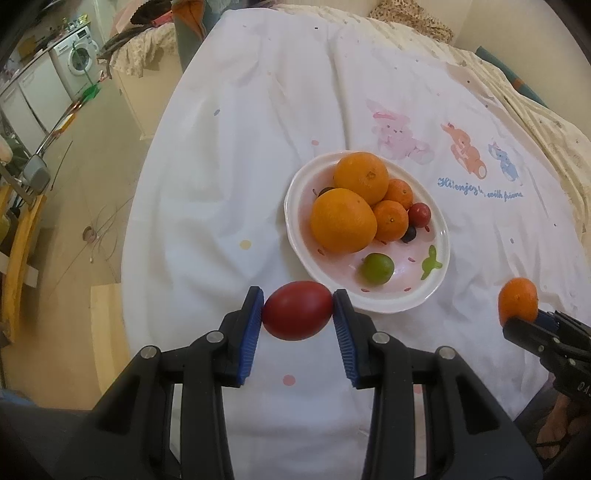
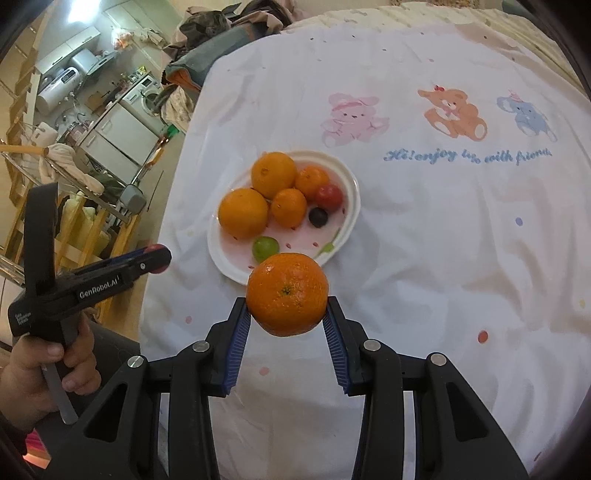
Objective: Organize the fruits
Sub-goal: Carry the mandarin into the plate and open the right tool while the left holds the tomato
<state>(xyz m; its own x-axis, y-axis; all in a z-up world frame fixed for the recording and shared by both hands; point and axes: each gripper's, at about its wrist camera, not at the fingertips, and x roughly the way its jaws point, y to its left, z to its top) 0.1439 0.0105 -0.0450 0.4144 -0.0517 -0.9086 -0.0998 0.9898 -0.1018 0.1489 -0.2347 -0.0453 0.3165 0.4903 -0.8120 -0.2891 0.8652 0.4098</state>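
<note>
A white oval bowl [image 1: 439,258] [image 2: 351,221] sits on the white bedsheet. It holds two big oranges [image 1: 341,219], two small mandarins [image 1: 390,220], a red cherry tomato [image 1: 419,214], a dark berry [image 1: 408,234] and a green lime [image 1: 376,268]. My left gripper [image 1: 298,312] is shut on a red oval fruit [image 1: 297,310], held just in front of the bowl's near rim. My right gripper [image 2: 287,314] is shut on a mandarin [image 2: 287,293], held above the sheet near the bowl's front edge. The right gripper and its mandarin [image 1: 518,301] also show in the left wrist view.
The white sheet [image 2: 443,240] with cartoon animals and blue lettering covers the bed. The bed's left edge drops to a tan floor [image 1: 85,206]. A wooden rack [image 2: 85,236] and a washing machine [image 1: 77,59] stand further left. Clothes are piled at the bed's far end [image 2: 221,29].
</note>
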